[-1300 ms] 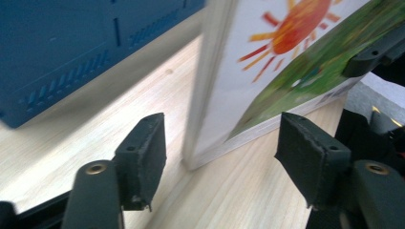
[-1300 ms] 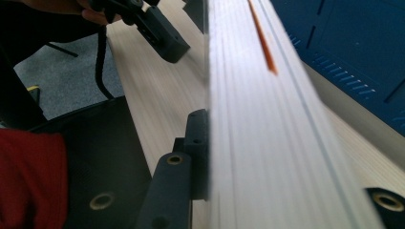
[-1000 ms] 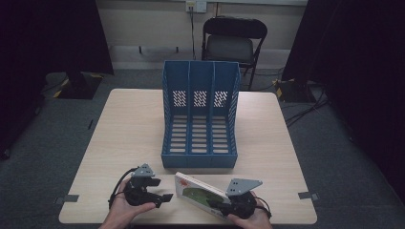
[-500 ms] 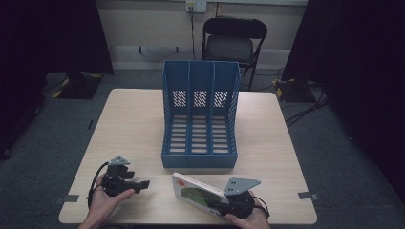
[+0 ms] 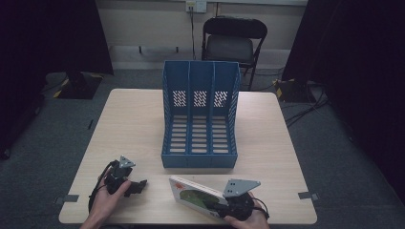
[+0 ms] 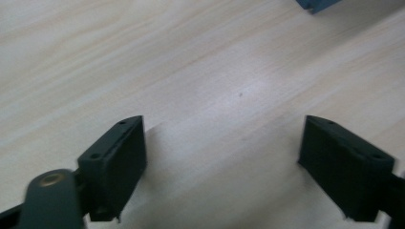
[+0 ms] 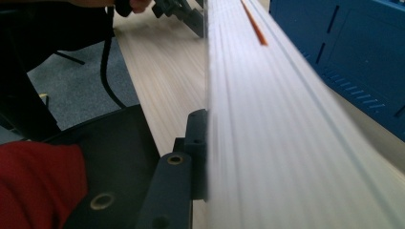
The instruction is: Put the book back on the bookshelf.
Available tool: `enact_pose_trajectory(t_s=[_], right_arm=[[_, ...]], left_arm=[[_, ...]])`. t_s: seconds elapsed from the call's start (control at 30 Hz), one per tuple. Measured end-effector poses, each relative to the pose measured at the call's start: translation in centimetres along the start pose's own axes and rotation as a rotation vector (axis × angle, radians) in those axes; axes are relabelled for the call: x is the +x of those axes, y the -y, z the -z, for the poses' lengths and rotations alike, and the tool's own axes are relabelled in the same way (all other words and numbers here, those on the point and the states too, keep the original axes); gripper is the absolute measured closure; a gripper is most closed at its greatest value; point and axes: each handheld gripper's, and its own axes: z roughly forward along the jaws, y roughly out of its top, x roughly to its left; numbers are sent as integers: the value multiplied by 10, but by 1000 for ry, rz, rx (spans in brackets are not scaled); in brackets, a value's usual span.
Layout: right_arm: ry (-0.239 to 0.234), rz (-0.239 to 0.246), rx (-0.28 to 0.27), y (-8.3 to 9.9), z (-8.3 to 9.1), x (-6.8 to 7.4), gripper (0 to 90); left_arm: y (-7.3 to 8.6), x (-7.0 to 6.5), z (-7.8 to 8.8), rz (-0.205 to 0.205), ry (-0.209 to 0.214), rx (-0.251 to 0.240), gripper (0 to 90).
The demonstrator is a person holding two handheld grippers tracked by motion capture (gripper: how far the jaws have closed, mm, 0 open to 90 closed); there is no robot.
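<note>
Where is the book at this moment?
In the high view, the book is at the near edge of the table, right of centre, just in front of the blue file rack. The right gripper holds it, tilted.

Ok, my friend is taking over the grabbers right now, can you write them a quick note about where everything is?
Right tongs: shut on the book, held on edge, tilted, at the near edge of the table, just in front of the blue file rack.
Left tongs: open, nothing between them, low over bare table to the left of the book; the jaws have just been opening further.
Rack: stands mid-table, and the slots look empty as far as the high view shows.
Done: book picked up by one gripper.
Left, most likely: lift the book and stand it in one of the slots.
</note>
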Motion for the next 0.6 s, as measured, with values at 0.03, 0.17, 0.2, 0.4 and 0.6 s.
enact_pose_trajectory(t_s=[0.03,0.17,0.2,0.4,0.6], right_arm=[[-1,0,-4,-1,0,1,765],[-5,-3,-15,-3,3,3,765],[-4,-1,-21,-4,4,3,765],[-13,1,-36,-9,9,8,765],[-25,13,-59,-18,15,14,765]], left_arm=[[1,0,-1,2,1,-11,135],[3,0,-7,7,-2,-48,40],[4,0,-8,2,5,-57,11],[11,0,-13,7,1,-152,0],[11,0,-13,12,1,-156,0]])
